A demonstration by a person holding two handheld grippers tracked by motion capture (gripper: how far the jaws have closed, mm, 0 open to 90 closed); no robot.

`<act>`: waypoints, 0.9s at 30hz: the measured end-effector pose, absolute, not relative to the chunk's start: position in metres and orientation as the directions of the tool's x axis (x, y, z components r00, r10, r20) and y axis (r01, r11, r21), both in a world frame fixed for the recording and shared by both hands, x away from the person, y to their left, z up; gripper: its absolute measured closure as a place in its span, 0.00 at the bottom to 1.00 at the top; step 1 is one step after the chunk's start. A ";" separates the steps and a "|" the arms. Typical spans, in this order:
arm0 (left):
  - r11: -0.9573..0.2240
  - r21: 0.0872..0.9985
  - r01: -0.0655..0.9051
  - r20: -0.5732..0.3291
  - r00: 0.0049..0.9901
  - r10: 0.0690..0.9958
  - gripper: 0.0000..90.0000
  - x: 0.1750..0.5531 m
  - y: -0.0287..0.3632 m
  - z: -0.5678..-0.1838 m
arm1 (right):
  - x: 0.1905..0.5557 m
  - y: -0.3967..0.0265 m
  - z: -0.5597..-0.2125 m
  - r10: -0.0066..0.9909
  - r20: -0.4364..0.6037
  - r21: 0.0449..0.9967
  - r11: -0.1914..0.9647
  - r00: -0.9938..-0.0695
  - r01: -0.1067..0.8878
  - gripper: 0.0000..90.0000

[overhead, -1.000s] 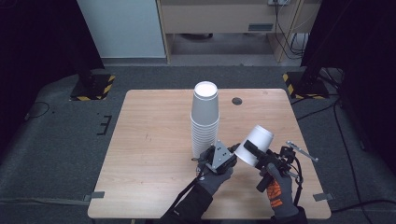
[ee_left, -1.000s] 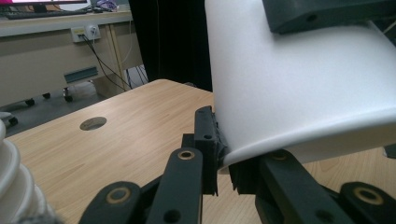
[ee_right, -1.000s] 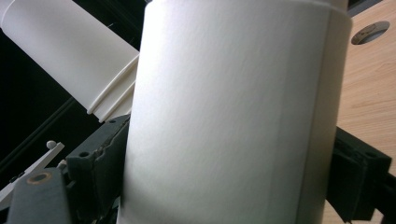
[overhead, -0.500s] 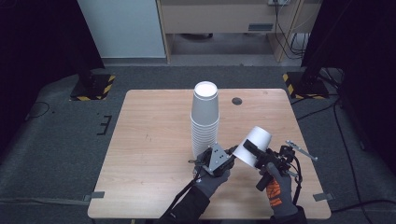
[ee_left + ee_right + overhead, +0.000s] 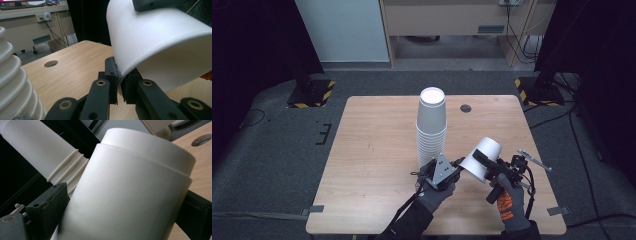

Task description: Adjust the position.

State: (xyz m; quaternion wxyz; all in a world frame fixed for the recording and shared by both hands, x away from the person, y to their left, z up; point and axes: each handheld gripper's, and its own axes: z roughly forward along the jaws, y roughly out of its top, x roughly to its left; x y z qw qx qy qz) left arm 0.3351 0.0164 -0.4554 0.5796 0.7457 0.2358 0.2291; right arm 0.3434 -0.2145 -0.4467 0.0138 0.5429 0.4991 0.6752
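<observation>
Now, done: cup off the stack, clamped across by right gripper.
Left gripper: pinched tight on cup's rim.
Left: placing it.

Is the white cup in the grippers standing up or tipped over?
Tipped: the cup slants, bottom up-right, rim low by the left gripper.

left tool: jaws nearly closed, pinching | right tool: jaws spread, clamped, tilted up-left

White paper cup, tilted, base up, held above table beside tall upside-down cup stack, apparently apart
</observation>
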 end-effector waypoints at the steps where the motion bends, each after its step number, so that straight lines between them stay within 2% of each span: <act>1: -0.217 0.972 0.086 0.068 0.784 0.617 0.93 0.335 0.016 -0.455 | 0.343 -0.214 -0.447 0.561 0.719 0.689 -0.501 -0.410 0.523 0.08; 16: -0.243 0.965 0.100 0.067 0.799 0.597 0.93 0.331 0.022 -0.454 | 0.345 -0.216 -0.449 0.565 0.719 0.688 -0.497 -0.404 0.529 0.06; 20: -0.248 0.964 0.090 0.073 0.811 0.580 0.94 0.327 0.023 -0.454 | 0.345 -0.224 -0.448 0.590 0.712 0.697 -0.525 -0.381 0.489 0.11; 27: -0.247 0.965 0.086 0.075 0.815 0.574 0.95 0.326 0.031 -0.449 | 0.346 -0.232 -0.449 0.612 0.702 0.706 -0.531 -0.364 0.469 0.12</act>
